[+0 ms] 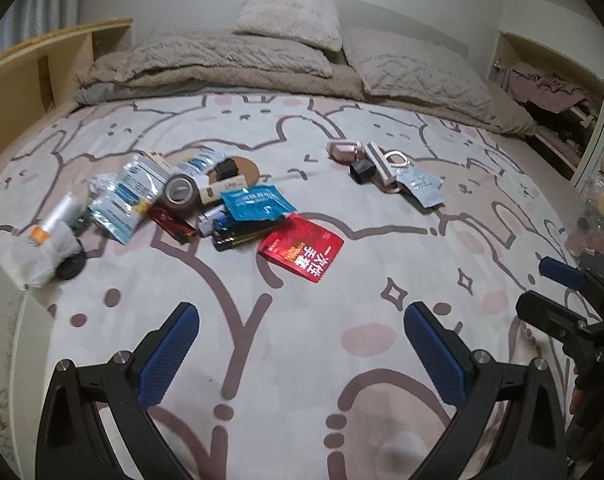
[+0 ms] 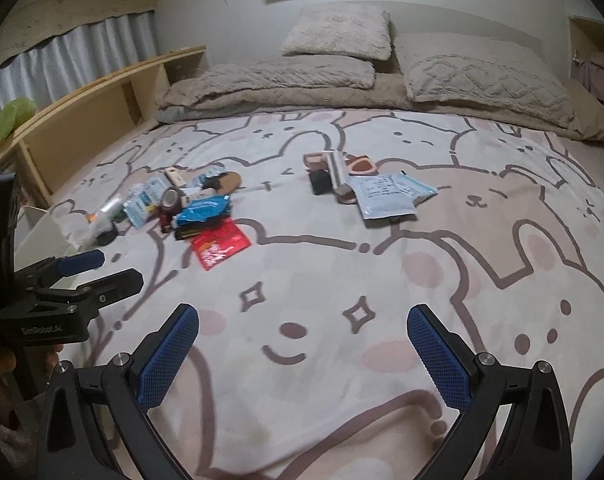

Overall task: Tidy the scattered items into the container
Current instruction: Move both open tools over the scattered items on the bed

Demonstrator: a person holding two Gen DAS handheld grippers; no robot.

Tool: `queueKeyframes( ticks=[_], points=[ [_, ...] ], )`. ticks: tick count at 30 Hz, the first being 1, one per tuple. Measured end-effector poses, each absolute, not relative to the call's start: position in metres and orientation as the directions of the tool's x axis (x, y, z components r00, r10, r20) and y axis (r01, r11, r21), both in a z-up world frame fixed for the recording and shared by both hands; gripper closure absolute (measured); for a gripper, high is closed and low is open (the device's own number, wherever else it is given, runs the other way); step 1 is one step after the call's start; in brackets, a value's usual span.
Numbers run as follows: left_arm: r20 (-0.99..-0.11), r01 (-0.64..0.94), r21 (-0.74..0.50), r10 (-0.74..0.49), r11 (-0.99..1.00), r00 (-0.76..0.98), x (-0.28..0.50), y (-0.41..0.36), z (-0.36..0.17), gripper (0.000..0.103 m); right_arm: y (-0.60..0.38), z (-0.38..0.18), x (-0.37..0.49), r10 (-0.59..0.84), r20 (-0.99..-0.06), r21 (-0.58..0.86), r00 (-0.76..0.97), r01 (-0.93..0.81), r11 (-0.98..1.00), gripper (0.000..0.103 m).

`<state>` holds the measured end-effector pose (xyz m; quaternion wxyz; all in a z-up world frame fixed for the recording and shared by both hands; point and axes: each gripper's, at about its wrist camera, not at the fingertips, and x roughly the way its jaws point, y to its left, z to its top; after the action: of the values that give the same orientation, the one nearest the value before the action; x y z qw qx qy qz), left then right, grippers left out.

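Two piles of small items lie on the cartoon-print bed sheet [image 1: 302,360]. The left pile holds a red packet [image 1: 302,246] [image 2: 220,246], a blue pouch [image 1: 256,200], a tape roll [image 1: 180,192], pale sachets [image 1: 130,196] and a white tube [image 1: 54,218]. The right pile has a pink case [image 1: 343,150], a black cube [image 1: 361,170] and a light blue sachet [image 1: 419,186] [image 2: 385,196]. A white box-like container [image 2: 42,236] sits at the bed's left edge. My left gripper [image 1: 302,312] [image 2: 114,270] and right gripper [image 2: 302,312] [image 1: 541,292] hover open and empty, short of the piles.
Pillows [image 1: 290,16] and a folded beige blanket [image 1: 222,68] fill the head of the bed. A wooden shelf [image 1: 42,56] runs along the left side. An open shelf with clothes [image 1: 549,88] and a clear bag of items [image 1: 597,208] stand to the right.
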<state>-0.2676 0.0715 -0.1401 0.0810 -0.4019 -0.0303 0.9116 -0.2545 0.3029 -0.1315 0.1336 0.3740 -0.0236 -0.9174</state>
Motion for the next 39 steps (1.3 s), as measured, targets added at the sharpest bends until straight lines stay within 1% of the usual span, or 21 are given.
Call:
queueKeyframes(
  ticks=[6,11,17,21,28,31,35,39],
  points=[
    [-0.757,-0.118,-0.179,0.213,-0.977,-0.618,-0.291,0.068,-0.163,0.000,0.303,-0.146,-0.271,-0.218,-0.705,0.101,-0.675,0.209,-0.973,0.000],
    [-0.768,-0.129,-0.194,0.232,-0.972,-0.597,-0.307,0.068,-0.175,0.002,0.301,-0.158,-0.283,-0.186,-0.727,0.064,-0.661,0.205,-0.977,0.000],
    [-0.788,-0.140,-0.160,0.212,-0.977,-0.578,-0.318,0.072,-0.189,0.002,0.305,-0.176,-0.299,-0.148,-0.756,0.047,-0.637,0.173,-0.984,0.000],
    [-0.805,-0.132,-0.163,0.209,-0.978,-0.555,-0.323,0.071,-0.200,0.002,0.308,-0.185,-0.306,-0.142,-0.774,0.055,-0.617,0.157,-0.986,0.000],
    [-0.812,-0.119,-0.164,0.202,-0.979,-0.547,-0.341,0.071,-0.202,0.001,0.307,-0.198,-0.322,-0.111,-0.805,0.037,-0.583,0.137,-0.990,0.000],
    [-0.811,-0.121,-0.142,0.185,-0.982,-0.554,-0.348,0.073,-0.205,0.001,0.306,-0.205,-0.325,-0.102,-0.822,0.029,-0.560,0.137,-0.990,0.000],
    [-0.817,-0.136,-0.086,0.148,-0.987,-0.558,-0.359,0.082,-0.209,0.001,0.307,-0.208,-0.328,-0.106,-0.821,0.031,-0.561,0.141,-0.989,0.000],
    [-0.818,-0.159,-0.080,0.156,-0.984,-0.553,-0.371,0.083,-0.209,0.001,0.308,-0.210,-0.330,-0.113,-0.824,0.040,-0.556,0.142,-0.989,0.000]
  ],
)
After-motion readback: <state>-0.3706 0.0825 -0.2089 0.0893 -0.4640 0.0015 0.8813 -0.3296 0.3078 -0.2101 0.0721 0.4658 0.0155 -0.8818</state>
